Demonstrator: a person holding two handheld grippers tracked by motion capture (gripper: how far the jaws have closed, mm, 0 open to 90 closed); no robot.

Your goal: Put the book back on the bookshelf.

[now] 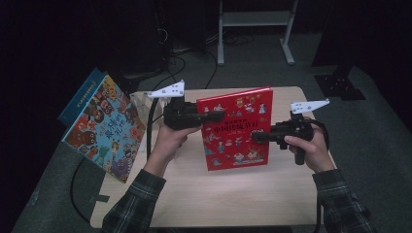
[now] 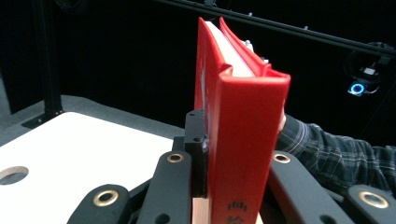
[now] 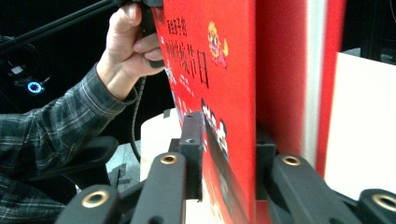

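A red hardcover picture book [image 1: 238, 128] stands upright over the pale table [image 1: 218, 199], held between both hands. My left gripper [image 1: 221, 115] is shut on its upper left corner, by the spine. In the left gripper view the red spine [image 2: 243, 140] fills the gap of that gripper [image 2: 236, 140], and the left pad [image 2: 196, 135] presses on the cover. My right gripper [image 1: 255, 137] reaches over the book's right edge. In the right gripper view the front cover [image 3: 219, 84] runs slantwise through the gap of this gripper [image 3: 229, 135], whose jaws stand apart and loose around it.
A second, blue picture book [image 1: 104, 128] leans off the table's left side against a wooden rack [image 1: 141, 104]. A metal stand [image 1: 255, 29] and cables sit on the floor behind. The tabletop has a round hole [image 2: 11, 175]. The left hand [image 3: 130, 46] is beyond the book.
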